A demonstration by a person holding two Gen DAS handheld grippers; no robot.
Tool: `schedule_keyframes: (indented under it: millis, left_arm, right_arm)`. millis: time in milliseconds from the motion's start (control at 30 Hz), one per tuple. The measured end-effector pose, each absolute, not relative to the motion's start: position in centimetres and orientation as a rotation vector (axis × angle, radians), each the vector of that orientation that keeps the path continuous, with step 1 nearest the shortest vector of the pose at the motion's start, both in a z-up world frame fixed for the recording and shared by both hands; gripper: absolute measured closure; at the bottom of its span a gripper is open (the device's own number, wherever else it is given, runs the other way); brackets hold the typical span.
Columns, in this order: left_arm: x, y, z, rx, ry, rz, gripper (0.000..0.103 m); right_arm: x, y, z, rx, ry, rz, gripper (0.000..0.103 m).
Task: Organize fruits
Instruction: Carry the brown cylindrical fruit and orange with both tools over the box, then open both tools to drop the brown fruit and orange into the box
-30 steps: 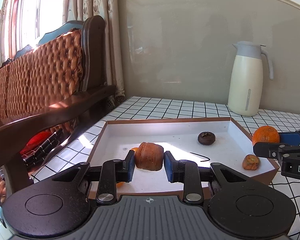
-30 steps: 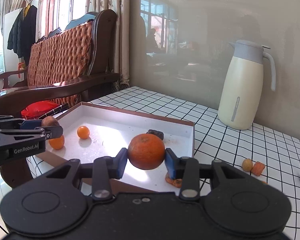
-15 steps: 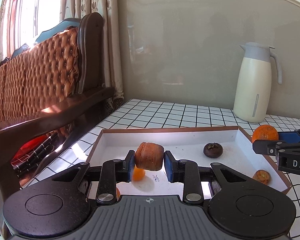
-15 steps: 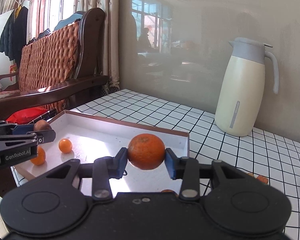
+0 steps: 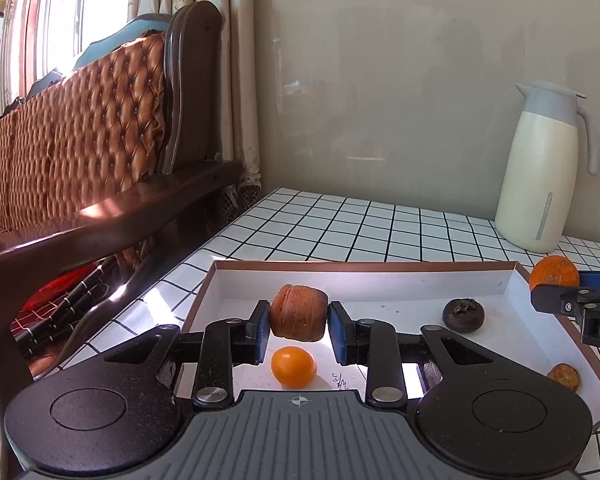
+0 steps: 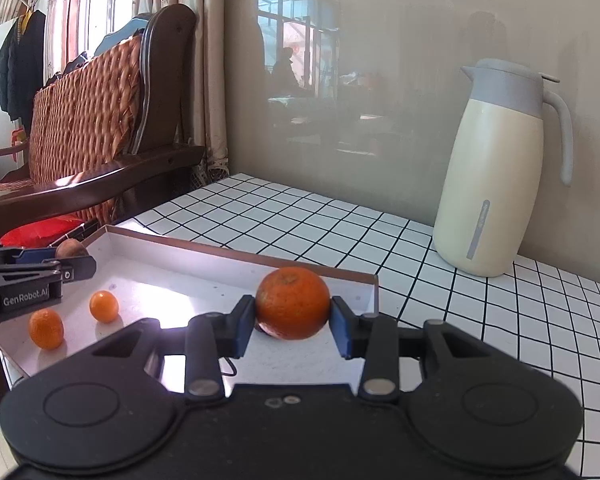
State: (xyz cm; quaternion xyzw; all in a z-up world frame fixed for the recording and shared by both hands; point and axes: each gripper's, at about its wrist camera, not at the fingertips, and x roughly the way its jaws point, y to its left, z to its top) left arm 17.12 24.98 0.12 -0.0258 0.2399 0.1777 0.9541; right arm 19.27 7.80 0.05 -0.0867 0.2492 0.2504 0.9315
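Left gripper (image 5: 299, 330) clamps a wrinkled brown fruit (image 5: 298, 312) mid-frame, above the tray (image 5: 364, 267) w/ a small orange (image 5: 293, 366) right under it. Right gripper (image 6: 293, 326) grips an orange (image 6: 293, 303) over tray's right end. Risk: letting go from up here, fruit probably bounces/rolls, knocks others or hops the low rim onto the worktop (image 6: 440, 280).

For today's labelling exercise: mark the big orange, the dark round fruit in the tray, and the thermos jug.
big orange (image 6: 293, 303), right wrist view, front skin.
dark round fruit (image 5: 463, 315), left wrist view, upper side.
thermos jug (image 6: 496, 184), right wrist view, cream body.
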Motion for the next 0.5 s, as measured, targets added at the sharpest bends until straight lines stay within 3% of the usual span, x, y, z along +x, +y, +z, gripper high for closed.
schedule_keyframes:
  millis: [500]
  left_arm:
    - [20.0, 27.8, -1.0, -0.107, 0.533, 0.399, 0.072]
  right_arm:
    - [22.6, 8.1, -1.1, -0.166, 0.58, 0.514, 0.071]
